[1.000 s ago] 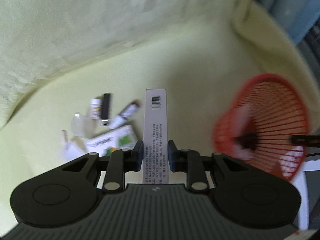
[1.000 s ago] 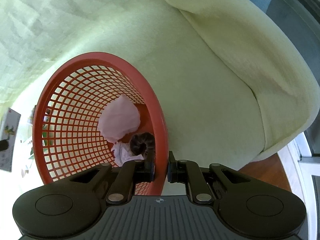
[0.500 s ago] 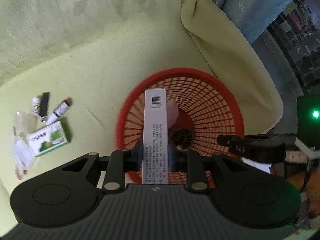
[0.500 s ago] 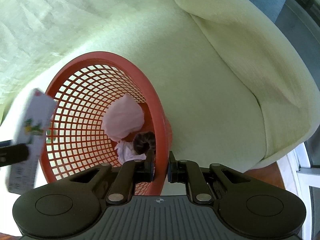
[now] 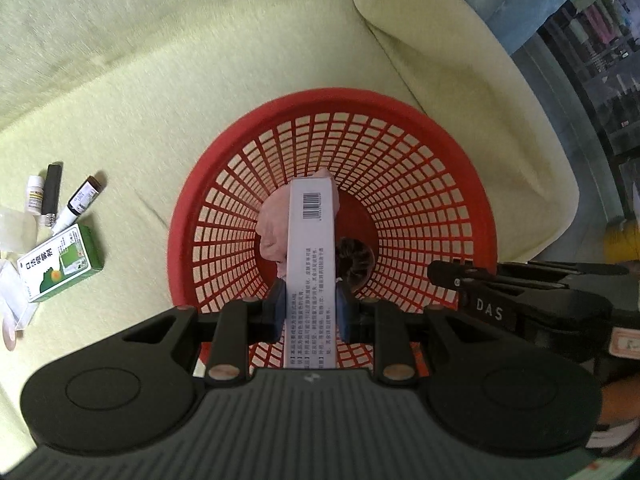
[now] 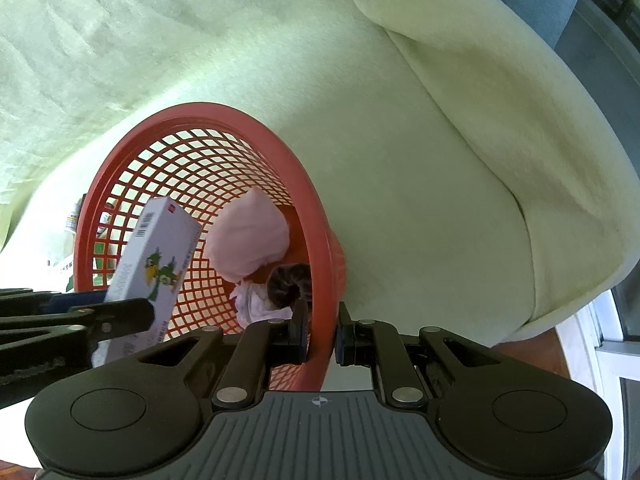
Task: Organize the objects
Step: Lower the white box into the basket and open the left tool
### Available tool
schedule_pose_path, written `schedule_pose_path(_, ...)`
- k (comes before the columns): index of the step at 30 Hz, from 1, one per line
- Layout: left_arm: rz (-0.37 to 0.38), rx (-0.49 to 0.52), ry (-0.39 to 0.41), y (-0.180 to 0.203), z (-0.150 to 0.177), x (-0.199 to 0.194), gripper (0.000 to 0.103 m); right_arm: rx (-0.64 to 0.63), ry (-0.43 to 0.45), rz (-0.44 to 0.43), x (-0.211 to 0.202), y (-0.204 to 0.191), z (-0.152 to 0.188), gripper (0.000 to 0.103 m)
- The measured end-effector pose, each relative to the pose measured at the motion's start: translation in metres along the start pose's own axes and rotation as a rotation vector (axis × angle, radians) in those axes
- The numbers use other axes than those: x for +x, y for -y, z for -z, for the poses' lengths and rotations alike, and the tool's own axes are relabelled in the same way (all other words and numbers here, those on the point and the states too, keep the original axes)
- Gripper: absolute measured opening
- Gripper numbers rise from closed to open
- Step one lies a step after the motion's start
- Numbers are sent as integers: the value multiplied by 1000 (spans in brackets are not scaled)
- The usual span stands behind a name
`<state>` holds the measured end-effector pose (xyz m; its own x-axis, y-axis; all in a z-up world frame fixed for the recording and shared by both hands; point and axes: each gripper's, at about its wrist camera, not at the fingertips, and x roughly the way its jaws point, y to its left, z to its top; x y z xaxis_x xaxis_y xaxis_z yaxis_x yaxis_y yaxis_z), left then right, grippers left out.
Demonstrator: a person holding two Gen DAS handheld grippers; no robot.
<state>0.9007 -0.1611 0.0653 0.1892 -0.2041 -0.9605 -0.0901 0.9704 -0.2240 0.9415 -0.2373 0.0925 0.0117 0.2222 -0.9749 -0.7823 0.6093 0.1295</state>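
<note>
My left gripper (image 5: 311, 307) is shut on a long white box (image 5: 311, 248) with a barcode and holds it over the mouth of the red mesh basket (image 5: 452, 184). The same box (image 6: 152, 264) shows in the right wrist view, above the basket's inside. My right gripper (image 6: 322, 338) is shut on the basket's rim (image 6: 320, 240). A pink cloth (image 6: 248, 240), a dark hair scrunchie (image 6: 290, 284) and a white crumpled item (image 6: 256, 300) lie in the basket.
On the yellow-green sofa cover (image 5: 160, 100), left of the basket, lie a green and white box (image 5: 60, 264), a small white bottle (image 5: 35, 196), a black stick (image 5: 51, 192), a dark-capped tube (image 5: 78, 208) and clear packaging (image 5: 16, 232). The sofa arm (image 6: 500, 160) rises at right.
My left gripper has swung right with the white box, from above the loose items to over the basket's mouth. My right gripper keeps its hold on the rim.
</note>
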Motion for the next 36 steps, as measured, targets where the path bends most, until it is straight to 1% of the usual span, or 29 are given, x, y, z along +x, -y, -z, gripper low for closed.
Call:
schedule_pose_path(5,6,-2,-5,5,0,9,22,-3,0,-3,-1,-1,0,9)
schedule_pose_path(7,-3,-1,9,7,0,10,36,-4,1,-4,-2,-1,1,9)
schedule_pose_path(9,-14,3,24,9,1,9,37,-4,-2,-5,-2,-1,2,9)
schedule_pose_path(12,-8,-6,41,6,4,4,37,-5,0,-2,-3,0,3,9)
schedule_pose_path(14,-3,-18,51,0,8,-1,37,-4,-1,1,-2,0,2,9)
schedule_pose_path(18,-25,-29,87,-17,19,-18,36,-3,-4,5,-1,-2,1,9)
schedule_pose_path(21,-42,-60,121,-37,28,-36,36,-4,-5,9,1,-2,0,9)
schedule_pose_path(23,-66,-82,146,-53,33,-48,37,-3,-6,12,1,-2,0,9)
schedule_pose_path(25,-94,-95,172,-72,39,-57,40,-4,-7,14,2,-2,0,9)
schedule_pose_path(27,-139,-99,189,-90,43,-62,42,-5,-10,19,2,-2,0,9)
schedule_pose_path(30,-198,-91,200,-122,48,-62,43,1,-14,22,2,-1,-1,9)
schedule_pose_path(32,-210,-86,200,-143,51,-57,43,2,-15,25,2,-1,-1,9)
schedule_pose_path(36,-255,-59,236,-182,56,-38,45,-4,-16,37,2,-3,-1,9)
